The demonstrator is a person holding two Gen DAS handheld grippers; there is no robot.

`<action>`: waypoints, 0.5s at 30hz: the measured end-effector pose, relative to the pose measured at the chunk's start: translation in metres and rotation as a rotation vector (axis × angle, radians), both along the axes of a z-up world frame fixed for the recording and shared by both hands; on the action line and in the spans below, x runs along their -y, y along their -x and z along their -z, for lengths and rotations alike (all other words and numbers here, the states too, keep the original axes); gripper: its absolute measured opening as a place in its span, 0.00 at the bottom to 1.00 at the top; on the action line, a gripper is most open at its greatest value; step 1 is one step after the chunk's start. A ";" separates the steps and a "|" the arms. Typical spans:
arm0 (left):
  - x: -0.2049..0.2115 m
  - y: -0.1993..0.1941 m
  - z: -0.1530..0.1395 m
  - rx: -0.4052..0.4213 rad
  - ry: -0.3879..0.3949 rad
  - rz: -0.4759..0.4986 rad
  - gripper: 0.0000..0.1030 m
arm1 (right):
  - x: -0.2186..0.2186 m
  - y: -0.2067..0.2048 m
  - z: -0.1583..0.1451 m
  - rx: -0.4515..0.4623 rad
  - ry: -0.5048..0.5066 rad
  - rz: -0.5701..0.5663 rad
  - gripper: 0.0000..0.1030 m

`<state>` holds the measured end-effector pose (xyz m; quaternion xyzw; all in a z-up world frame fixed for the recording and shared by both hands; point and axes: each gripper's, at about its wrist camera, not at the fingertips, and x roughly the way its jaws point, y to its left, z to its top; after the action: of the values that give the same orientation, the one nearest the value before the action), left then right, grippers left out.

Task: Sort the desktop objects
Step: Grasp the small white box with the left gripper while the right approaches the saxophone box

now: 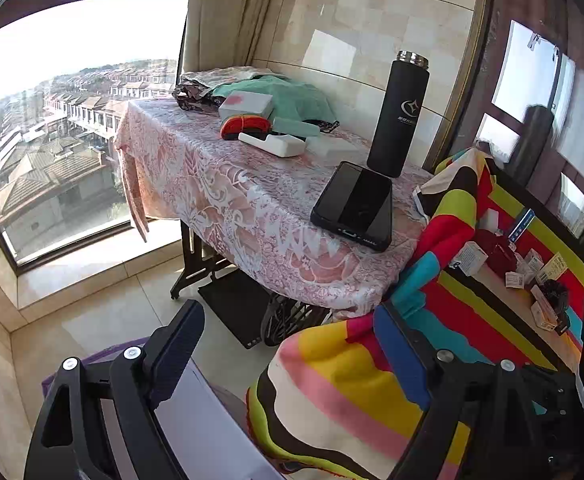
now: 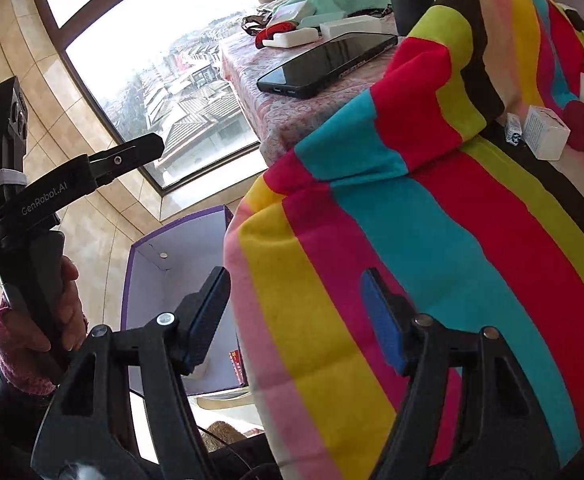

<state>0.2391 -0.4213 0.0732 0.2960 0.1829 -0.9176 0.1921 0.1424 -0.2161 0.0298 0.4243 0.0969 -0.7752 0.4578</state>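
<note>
Both grippers stand wide open and hold nothing: the left gripper [image 1: 288, 332] at the bottom of its frame, the right gripper [image 2: 295, 312] over the striped blanket [image 2: 431, 240]. Small boxes [image 1: 527, 276] lie at centre right; the purple box [image 2: 160, 264] sits lower left.

Two cloth-covered tables past the open jaws

Ahead of the left gripper's jaws, a table under a pink patterned cloth [image 1: 220, 184] carries a black phone [image 1: 353, 206], a black flask [image 1: 397, 114] just behind it, a white tray [image 1: 272, 143], a grey box [image 1: 246, 105] and green fabric [image 1: 295, 98]. Beyond the right-hand jaw, a striped cloth [image 1: 371, 380] bears small white boxes [image 1: 469, 258] and a dark red item [image 1: 501, 258].
</note>
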 end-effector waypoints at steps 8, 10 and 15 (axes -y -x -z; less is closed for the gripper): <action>-0.110 0.139 0.014 0.015 -0.041 0.358 0.87 | -0.110 0.096 0.014 -0.052 -0.133 0.379 0.68; -0.130 0.174 0.027 0.085 0.000 0.390 0.87 | -0.128 0.110 0.013 -0.039 -0.120 0.421 0.68; -0.147 0.238 0.061 0.201 0.100 0.381 0.87 | -0.155 0.119 0.009 -0.044 -0.080 0.457 0.68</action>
<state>0.0010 -0.2745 0.0118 0.4054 0.0580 -0.9111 0.0472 0.0235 -0.0615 0.0211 0.4360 0.0389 -0.8634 0.2509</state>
